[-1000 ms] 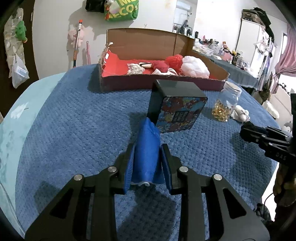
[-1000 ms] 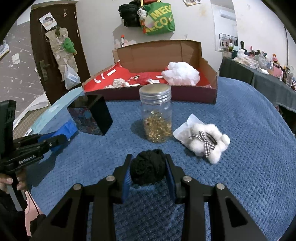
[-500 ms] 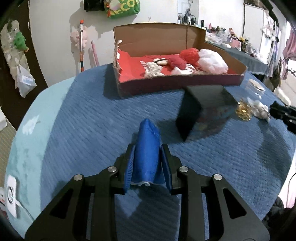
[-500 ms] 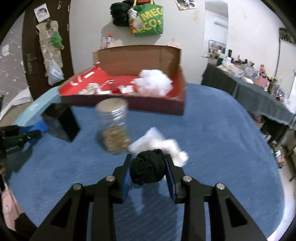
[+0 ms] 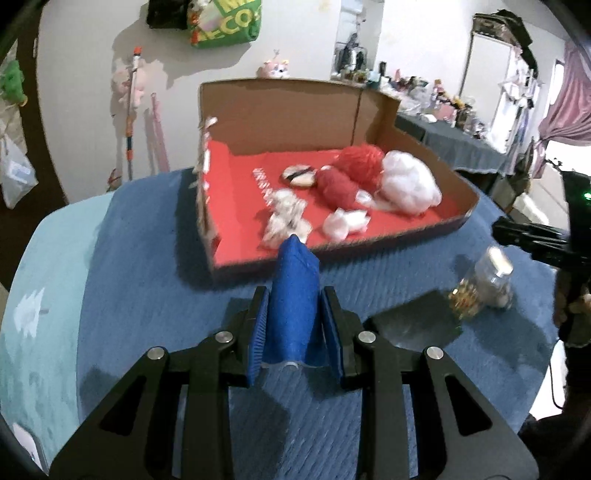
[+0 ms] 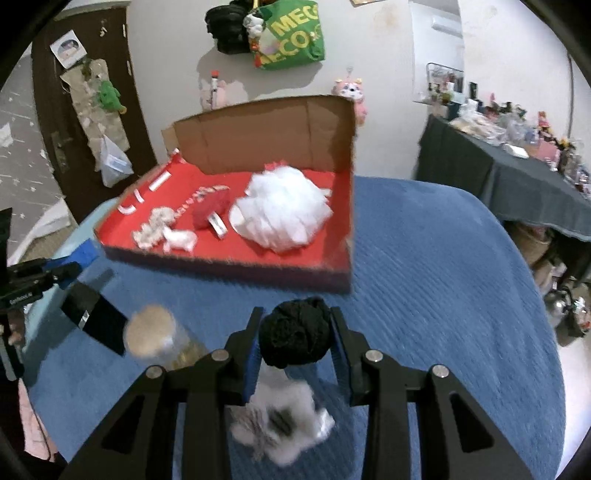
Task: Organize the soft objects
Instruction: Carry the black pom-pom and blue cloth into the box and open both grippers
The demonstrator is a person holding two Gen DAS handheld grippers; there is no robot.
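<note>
My left gripper (image 5: 294,328) is shut on a folded blue cloth (image 5: 293,302) and holds it above the blue blanket, just short of the near wall of the cardboard box (image 5: 369,254). The red-lined box holds red yarn (image 5: 354,162), white fluff (image 5: 406,181) and small white pieces. My right gripper (image 6: 295,332) is shut on a black yarn ball (image 6: 295,328), raised above a white fluffy toy (image 6: 284,424), in front of the same box (image 6: 229,266). The left gripper shows at the left edge of the right wrist view (image 6: 37,277).
A glass jar with gold contents (image 5: 480,284) (image 6: 159,339) and a black tin box (image 5: 413,325) (image 6: 92,317) stand on the blanket between the grippers. A dark table with clutter (image 6: 517,173) stands at the right. A green bag (image 6: 291,33) hangs on the wall.
Both grippers have risen and moved toward the cardboard box with their loads still held. The jar, tin and white toy now lie lower and nearer in both views.
</note>
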